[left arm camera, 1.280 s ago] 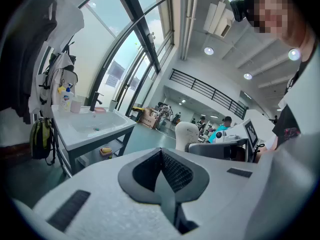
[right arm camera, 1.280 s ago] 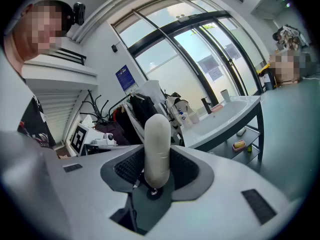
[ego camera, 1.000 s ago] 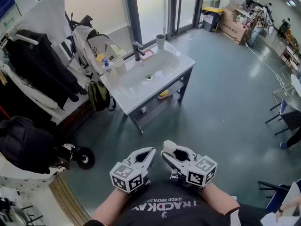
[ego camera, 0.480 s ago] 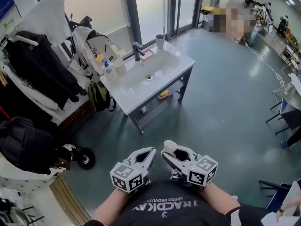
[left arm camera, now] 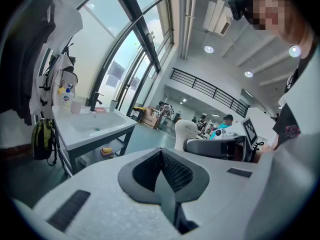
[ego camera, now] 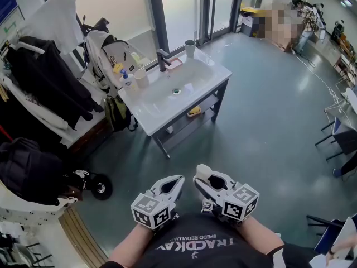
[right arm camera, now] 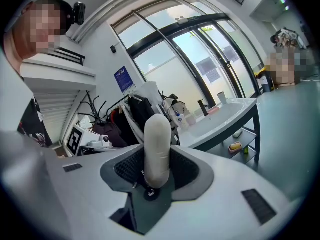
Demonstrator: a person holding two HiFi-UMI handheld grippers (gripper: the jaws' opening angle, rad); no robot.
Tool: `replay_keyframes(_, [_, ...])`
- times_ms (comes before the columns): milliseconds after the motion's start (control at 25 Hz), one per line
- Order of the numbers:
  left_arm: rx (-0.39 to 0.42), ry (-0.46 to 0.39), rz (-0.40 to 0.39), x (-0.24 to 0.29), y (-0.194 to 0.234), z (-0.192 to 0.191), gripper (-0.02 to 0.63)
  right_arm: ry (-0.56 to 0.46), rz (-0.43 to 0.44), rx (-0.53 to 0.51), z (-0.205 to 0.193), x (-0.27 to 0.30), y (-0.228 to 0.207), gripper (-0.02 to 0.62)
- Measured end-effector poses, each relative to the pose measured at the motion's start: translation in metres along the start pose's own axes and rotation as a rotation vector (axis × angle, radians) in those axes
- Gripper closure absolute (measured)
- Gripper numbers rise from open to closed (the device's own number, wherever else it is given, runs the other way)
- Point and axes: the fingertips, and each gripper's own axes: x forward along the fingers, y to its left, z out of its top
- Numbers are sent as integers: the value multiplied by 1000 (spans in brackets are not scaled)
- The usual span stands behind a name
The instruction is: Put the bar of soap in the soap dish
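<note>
I stand a few steps back from a white washbasin [ego camera: 167, 102]. A pink soap dish [ego camera: 174, 64] lies by its dark tap [ego camera: 162, 59]; the dish also shows small in the left gripper view [left arm camera: 100, 110] and the right gripper view [right arm camera: 214, 110]. My right gripper [ego camera: 204, 177], close to my body, is shut on a white bar of soap [right arm camera: 157, 146], which stands on end between the jaws. From the left gripper view the soap [left arm camera: 184, 133] pokes up beside me. The left gripper [ego camera: 176, 182] is shut with nothing in it.
A cup [ego camera: 191, 48], a tumbler [ego camera: 141, 78] and a soap bottle [ego camera: 126, 80] stand on the basin top. A yellow item [ego camera: 193, 111] lies on the lower shelf. Coats and bags [ego camera: 50, 77] hang at the left. Grey floor [ego camera: 262, 121] lies between me and the basin.
</note>
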Motion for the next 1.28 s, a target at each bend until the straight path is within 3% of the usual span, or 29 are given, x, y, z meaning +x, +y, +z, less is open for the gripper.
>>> replay_keyframes(480, [-26, 0, 7, 31, -17, -2, 597, 14, 3, 2, 8, -20, -28, 443])
replay_keyframes(1280, [-26, 23, 40, 122, -48, 5, 597, 0, 23, 32, 35, -67, -112, 443])
